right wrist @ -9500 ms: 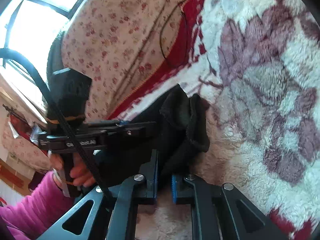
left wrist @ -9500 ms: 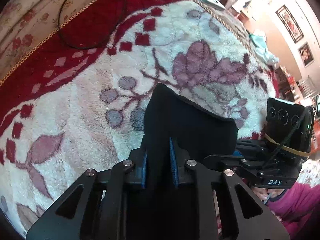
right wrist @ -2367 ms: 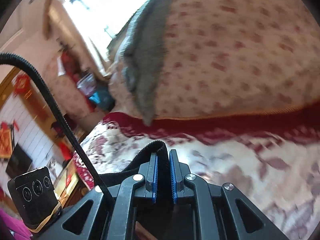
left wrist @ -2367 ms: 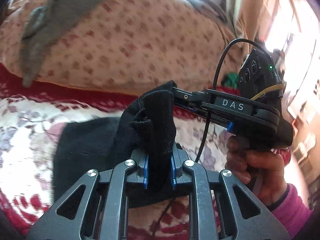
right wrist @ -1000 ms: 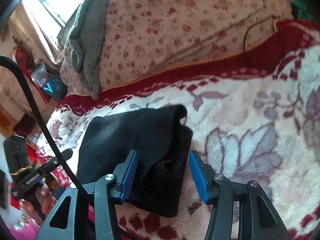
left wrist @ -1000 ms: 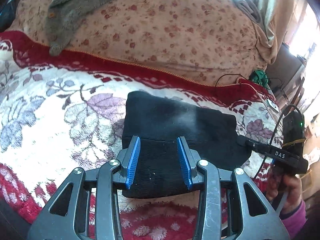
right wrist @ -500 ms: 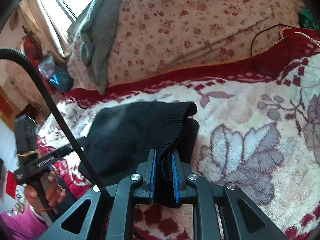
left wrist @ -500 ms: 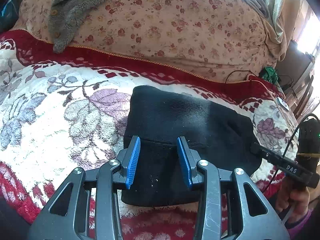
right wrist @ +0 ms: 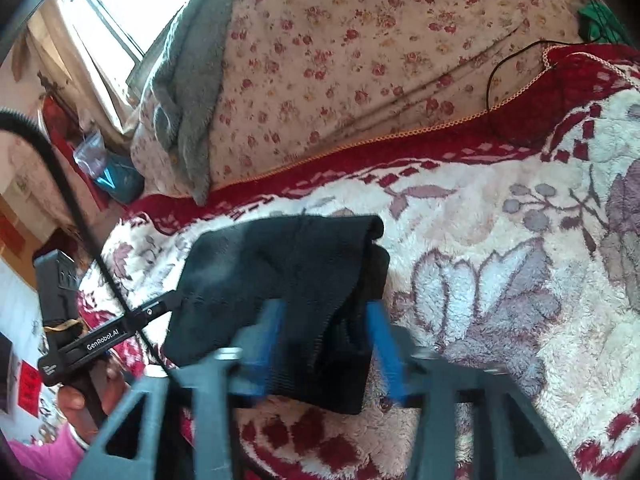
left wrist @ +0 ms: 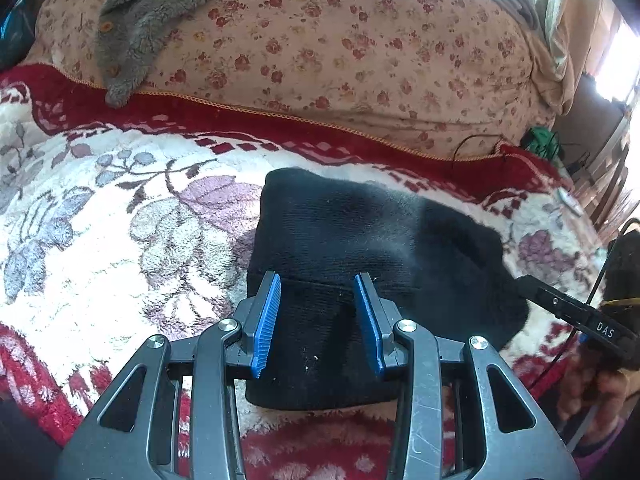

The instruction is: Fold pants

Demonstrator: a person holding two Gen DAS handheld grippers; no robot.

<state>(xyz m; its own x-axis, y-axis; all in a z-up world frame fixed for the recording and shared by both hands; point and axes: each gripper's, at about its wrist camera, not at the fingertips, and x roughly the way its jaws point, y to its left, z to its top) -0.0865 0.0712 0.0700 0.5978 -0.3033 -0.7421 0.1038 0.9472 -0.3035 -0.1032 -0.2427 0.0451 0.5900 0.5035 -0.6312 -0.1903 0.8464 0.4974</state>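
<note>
While the black pants lie folded into a compact bundle on the fleece blanket, both claws sit at the bundle's near edge w/ nothing gripped. Pants rest flat approx. mid-blanket, top layer doubled over a lower layer; in the right wrist view the pants show stacked layers at their right end, upper fold overhanging the lower.

Left gripper: jaws spread wide, released, blue pads either side of the near hem, over the fabric; can't tell if touching. Right gripper: motion-blurred, jaws apart, released, blue pads straddling the pants' near right corner. Right gripper also shows at the right edge of the left view, held in a hand; left gripper appears at left in the right view, hand w/ pink sleeve on the handle.

Blanket is cream w/ mauve flowers & red border. Beyond it, far side, a floral quilt piled up, a grey fleece garment draped over its left part. Thin black cable loops at the far right blanket edge.
</note>
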